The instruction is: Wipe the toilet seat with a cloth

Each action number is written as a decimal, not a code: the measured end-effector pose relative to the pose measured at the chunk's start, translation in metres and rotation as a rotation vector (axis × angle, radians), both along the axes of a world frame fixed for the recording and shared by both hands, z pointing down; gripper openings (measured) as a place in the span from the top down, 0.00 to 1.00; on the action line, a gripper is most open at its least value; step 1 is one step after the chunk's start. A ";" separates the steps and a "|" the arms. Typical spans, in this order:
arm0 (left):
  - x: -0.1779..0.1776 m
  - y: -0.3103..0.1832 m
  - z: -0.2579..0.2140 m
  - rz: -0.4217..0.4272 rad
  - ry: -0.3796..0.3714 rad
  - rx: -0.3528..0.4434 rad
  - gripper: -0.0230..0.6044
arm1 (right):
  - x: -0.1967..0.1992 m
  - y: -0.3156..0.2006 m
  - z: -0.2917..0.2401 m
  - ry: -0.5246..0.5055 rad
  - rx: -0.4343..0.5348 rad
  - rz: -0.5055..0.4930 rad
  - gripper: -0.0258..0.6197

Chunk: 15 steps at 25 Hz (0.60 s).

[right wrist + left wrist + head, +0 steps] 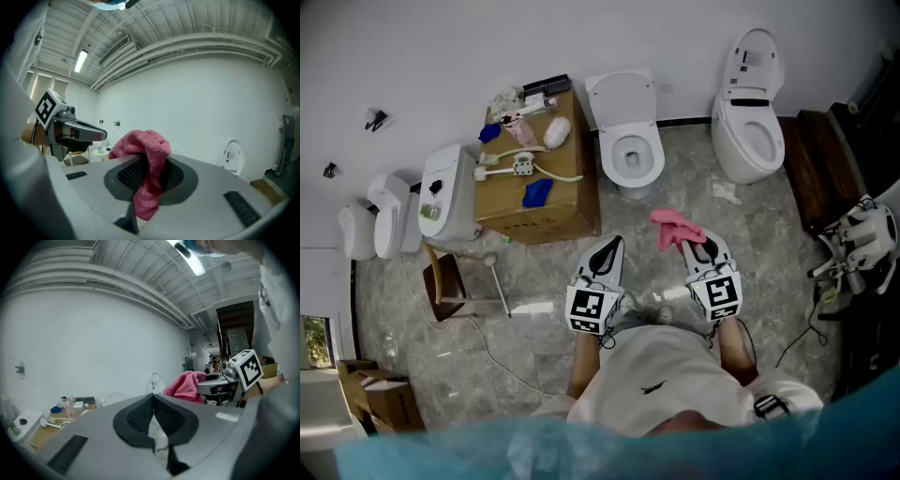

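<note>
A white toilet (630, 150) with its seat down and lid raised stands against the far wall, ahead of me. My right gripper (701, 246) is shut on a pink cloth (675, 228) that bunches over its tips; the same cloth (146, 166) hangs between the jaws in the right gripper view. My left gripper (609, 253) is shut with nothing in it, level with the right one over the floor. From the left gripper view the pink cloth (186, 385) and the right gripper's marker cube (247, 368) show off to the right. Both grippers are well short of the toilet.
A second white toilet (748, 122) with raised lid stands at the right. A cardboard box (539, 187) with bottles, blue cloths and brushes sits left of the first toilet. A wooden stool (445, 281) and white fixtures (445, 192) are at left; dark equipment (853, 244) at right.
</note>
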<state>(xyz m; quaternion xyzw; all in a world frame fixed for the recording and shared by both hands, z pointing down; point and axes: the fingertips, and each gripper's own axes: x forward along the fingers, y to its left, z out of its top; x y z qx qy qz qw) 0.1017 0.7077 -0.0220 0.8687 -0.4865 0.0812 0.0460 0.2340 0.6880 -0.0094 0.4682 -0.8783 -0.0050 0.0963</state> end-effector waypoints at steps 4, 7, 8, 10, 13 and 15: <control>-0.010 -0.006 0.003 0.015 -0.007 0.004 0.95 | -0.015 -0.004 0.000 0.014 0.016 -0.008 0.88; -0.022 -0.014 0.005 0.024 -0.005 0.005 0.95 | -0.029 -0.011 0.003 0.013 0.005 -0.007 0.88; -0.026 -0.017 0.006 0.028 -0.002 0.004 0.95 | -0.034 -0.014 0.005 0.016 0.001 -0.003 0.88; -0.036 -0.022 0.009 0.035 0.003 0.003 0.95 | -0.043 -0.019 0.008 0.018 -0.004 0.007 0.88; -0.053 -0.034 0.012 0.041 0.007 0.000 0.95 | -0.057 -0.029 0.011 0.022 -0.007 0.025 0.88; -0.064 -0.043 0.014 0.049 0.006 -0.004 0.95 | -0.068 -0.037 0.012 0.026 -0.009 0.038 0.88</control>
